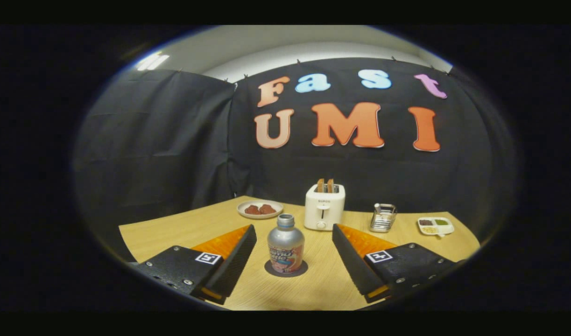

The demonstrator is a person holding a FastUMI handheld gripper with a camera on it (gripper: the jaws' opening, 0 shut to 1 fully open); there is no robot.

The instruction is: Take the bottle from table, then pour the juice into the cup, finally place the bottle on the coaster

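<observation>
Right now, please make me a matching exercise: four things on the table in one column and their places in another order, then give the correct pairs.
Things:
1. bottle
2. toaster
3. plate
4. wire holder

Places:
A. behind the bottle, holding two bread slices
B. on the dark coaster, between the open gripper jaws
C. between the toaster and a small divided dish
D. left of the toaster, carrying two brown pieces

Pairs: 1-B, 2-A, 3-D, 4-C
</observation>
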